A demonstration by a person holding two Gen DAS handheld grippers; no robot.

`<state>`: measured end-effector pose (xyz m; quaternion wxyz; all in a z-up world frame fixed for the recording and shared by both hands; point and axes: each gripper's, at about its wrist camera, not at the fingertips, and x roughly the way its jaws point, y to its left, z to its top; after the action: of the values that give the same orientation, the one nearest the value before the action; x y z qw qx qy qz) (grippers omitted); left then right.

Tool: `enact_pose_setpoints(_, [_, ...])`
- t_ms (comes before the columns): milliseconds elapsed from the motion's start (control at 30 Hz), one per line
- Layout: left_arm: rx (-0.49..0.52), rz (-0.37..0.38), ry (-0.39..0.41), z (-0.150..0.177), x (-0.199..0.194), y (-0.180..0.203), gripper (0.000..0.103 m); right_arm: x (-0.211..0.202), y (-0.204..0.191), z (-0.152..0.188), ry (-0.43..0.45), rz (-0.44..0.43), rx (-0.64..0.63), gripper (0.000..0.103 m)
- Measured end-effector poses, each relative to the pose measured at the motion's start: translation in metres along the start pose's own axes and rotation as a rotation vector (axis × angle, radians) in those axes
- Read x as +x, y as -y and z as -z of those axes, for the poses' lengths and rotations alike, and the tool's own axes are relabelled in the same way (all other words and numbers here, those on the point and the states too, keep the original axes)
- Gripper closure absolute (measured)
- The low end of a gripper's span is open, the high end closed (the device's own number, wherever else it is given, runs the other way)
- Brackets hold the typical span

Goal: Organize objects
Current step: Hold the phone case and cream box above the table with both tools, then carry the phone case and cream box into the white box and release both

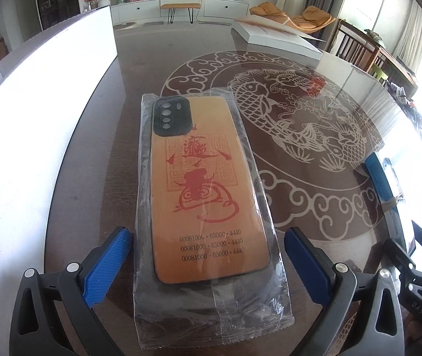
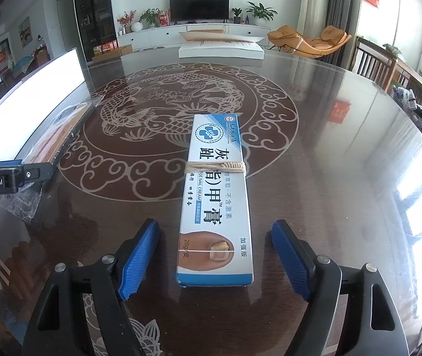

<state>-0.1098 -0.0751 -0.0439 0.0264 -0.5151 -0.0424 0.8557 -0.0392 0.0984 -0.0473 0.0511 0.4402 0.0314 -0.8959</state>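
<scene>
**Two grippers spread over two packages on the glass table**

While both tools point down at the table [image 2: 344, 136], each has its blue pads standing wide apart with a package lying between them and touching neither pad. The right gripper [image 2: 215, 259] straddles the near end of the nail cream box [image 2: 218, 198], a long white and blue carton lying flat, with string wound around its middle. The left gripper [image 1: 208, 262] brackets the phone case [image 1: 202, 184], an orange case with a red design, sealed in a clear plastic wrapper and lying flat on the glass. In the right wrist view the wrapped case lies well to the left of the carton, beside the white board [image 2: 33, 89]. Farther back, past the fish pattern under the glass, a flat white box [image 2: 221, 49] rests near the table's far edge.
</scene>
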Motion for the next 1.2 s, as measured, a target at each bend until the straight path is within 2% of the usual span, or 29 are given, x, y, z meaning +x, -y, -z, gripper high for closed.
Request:
enact_pose_setpoints(133, [-0.032,-0.004,-0.02,-0.014,0.006,-0.003,0.0,0.0,0.001,0.001,-0.004,-0.003,-0.002,0.02])
enact_pose_setpoints(367, [0.045,-0.095,-0.043,-0.025,0.02,0.013,0.0,0.0,0.0,0.001,-0.011,-0.003,-0.006,0.016])
enact_pose_setpoints(700, [0.055,-0.094,-0.012,-0.024,0.019,0.013,0.0,0.0,0.0,0.001,-0.012,-0.004,-0.004,0.015])
enact_pose_setpoints(767, [0.067,-0.092,0.03,-0.022,0.013,0.013,0.022,0.0,0.0,0.001,-0.012,-0.004,-0.004,0.015])
enact_pose_setpoints(800, [0.074,-0.091,0.03,-0.022,0.012,0.013,0.027,0.0,0.001,0.001,-0.013,-0.005,-0.003,0.015])
enact_pose_setpoints(900, [0.064,-0.09,0.043,-0.018,0.009,0.01,0.027,0.005,0.0,-0.007,-0.055,-0.01,0.0,0.015])
enact_pose_setpoints(1000, [0.054,-0.075,0.054,-0.01,0.005,0.011,0.027,0.007,0.0,-0.028,-0.098,-0.062,0.014,0.015])
enact_pose_setpoints(1100, [0.067,-0.062,0.066,0.0,-0.001,0.016,0.027,0.019,-0.004,-0.048,-0.172,-0.075,-0.007,0.015])
enact_pose_setpoints(1133, [0.068,-0.053,0.07,0.003,-0.003,0.017,0.027,0.023,-0.007,-0.052,-0.195,-0.07,-0.023,0.018])
enact_pose_setpoints(1167, [0.066,-0.042,0.073,0.006,-0.005,0.018,0.027,0.027,-0.008,-0.054,-0.215,-0.056,-0.04,0.037])
enact_pose_setpoints(1200, [0.064,-0.031,0.078,0.009,-0.008,0.018,0.027,0.029,-0.009,-0.055,-0.232,-0.044,-0.049,0.052])
